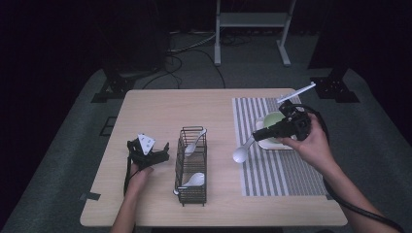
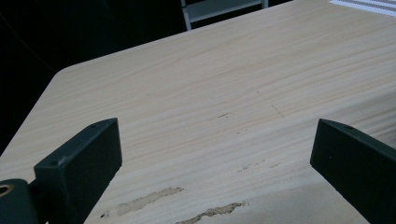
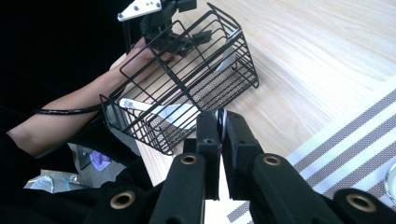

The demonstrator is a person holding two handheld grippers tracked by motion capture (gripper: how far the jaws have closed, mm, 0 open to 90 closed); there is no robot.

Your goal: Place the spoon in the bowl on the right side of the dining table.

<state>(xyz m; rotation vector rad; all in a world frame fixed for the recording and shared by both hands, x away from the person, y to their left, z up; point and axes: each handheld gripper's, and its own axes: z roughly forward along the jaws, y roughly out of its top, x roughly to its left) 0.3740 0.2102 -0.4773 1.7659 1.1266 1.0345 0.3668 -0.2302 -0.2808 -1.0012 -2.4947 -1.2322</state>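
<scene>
Light falls from overhead onto the pale wooden table, while the floor and room around it sink into near black. Shadows are soft and short. The nearest black jaws in both gripper views look slightly soft; distant wood grain stays crisp.

No readable text, label, brand, number or sign appears in any of the three views. The wooden table carries scuff marks near the left gripper, but no writing. The striped placemat under the right gripper bears plain grey and white bands, without lettering. The black wire basket between the two grippers and the white spoon clamped in the right gripper are unmarked.
</scene>
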